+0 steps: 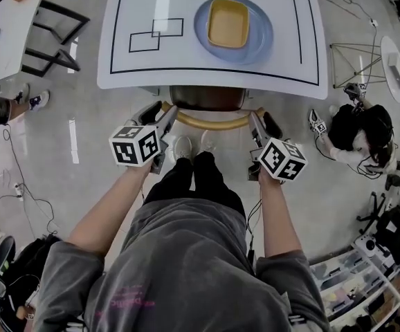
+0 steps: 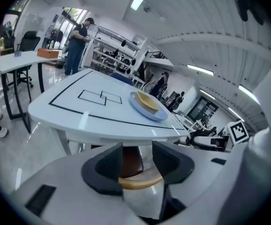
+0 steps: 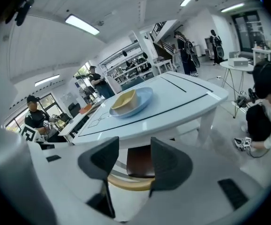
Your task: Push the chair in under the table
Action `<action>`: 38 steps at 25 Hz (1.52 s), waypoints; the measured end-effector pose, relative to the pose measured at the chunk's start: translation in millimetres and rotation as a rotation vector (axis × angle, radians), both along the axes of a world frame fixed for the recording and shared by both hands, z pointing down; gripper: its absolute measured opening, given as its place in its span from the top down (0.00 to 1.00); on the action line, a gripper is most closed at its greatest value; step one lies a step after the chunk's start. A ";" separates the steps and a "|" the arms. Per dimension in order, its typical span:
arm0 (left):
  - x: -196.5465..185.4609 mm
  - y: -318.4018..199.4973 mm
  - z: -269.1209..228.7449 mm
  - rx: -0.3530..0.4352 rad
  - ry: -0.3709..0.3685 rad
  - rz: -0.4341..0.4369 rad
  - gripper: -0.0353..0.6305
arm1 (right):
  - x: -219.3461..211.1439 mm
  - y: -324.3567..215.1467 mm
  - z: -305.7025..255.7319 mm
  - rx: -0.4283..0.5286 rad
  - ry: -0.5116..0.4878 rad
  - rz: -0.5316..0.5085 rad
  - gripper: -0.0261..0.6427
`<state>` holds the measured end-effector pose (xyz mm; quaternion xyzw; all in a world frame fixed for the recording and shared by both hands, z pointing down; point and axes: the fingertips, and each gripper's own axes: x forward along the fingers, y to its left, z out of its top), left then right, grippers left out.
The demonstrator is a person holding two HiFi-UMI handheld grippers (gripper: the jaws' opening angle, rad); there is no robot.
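The chair sits tucked under the white table (image 1: 186, 64); only its brown seat (image 1: 207, 99) and curved tan backrest (image 1: 210, 123) stick out at the near edge. My left gripper (image 1: 160, 111) hovers over the backrest's left end and my right gripper (image 1: 264, 123) over its right end. Both are open with nothing pressed between the pads. In the left gripper view the gripper (image 2: 138, 161) frames the seat (image 2: 131, 161) and backrest (image 2: 140, 183) below it. The right gripper (image 3: 130, 161) likewise looks down on the backrest (image 3: 128, 184).
A blue plate (image 1: 203, 37) holding a yellow bowl (image 1: 228, 23) rests on the table. The person's shoes (image 1: 193, 145) stand just behind the chair. Someone sits on the floor at the right (image 1: 359, 133). Another white table (image 1: 6, 30) stands at the left, shelving (image 1: 366, 282) at the lower right.
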<state>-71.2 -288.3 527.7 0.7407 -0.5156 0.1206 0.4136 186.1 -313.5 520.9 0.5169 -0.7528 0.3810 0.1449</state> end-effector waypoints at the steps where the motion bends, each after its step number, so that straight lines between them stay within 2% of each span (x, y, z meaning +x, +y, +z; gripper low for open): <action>1: 2.7 -1.2 -8.1 0.023 -0.004 0.015 0.66 | -2.1 0.0 -8.2 0.021 0.004 -0.011 0.64; 6: 16.8 -9.5 -53.1 0.144 -0.034 0.088 0.67 | -14.4 -1.0 -51.1 0.115 0.003 -0.056 0.64; 20: 48.5 -24.2 -174.0 0.448 -0.036 0.217 0.72 | -44.1 -6.3 -152.1 0.350 0.027 -0.173 0.64; 26: 56.1 -24.7 -208.1 0.522 -0.036 0.253 0.76 | -52.7 -6.3 -181.9 0.413 0.010 -0.194 0.64; 33: 63.4 -21.7 -243.6 0.625 -0.098 0.299 0.80 | -59.9 -6.5 -216.3 0.487 -0.002 -0.229 0.64; 38: 64.4 -17.8 -266.6 0.684 -0.112 0.313 0.84 | -66.4 -5.0 -236.9 0.538 -0.005 -0.249 0.66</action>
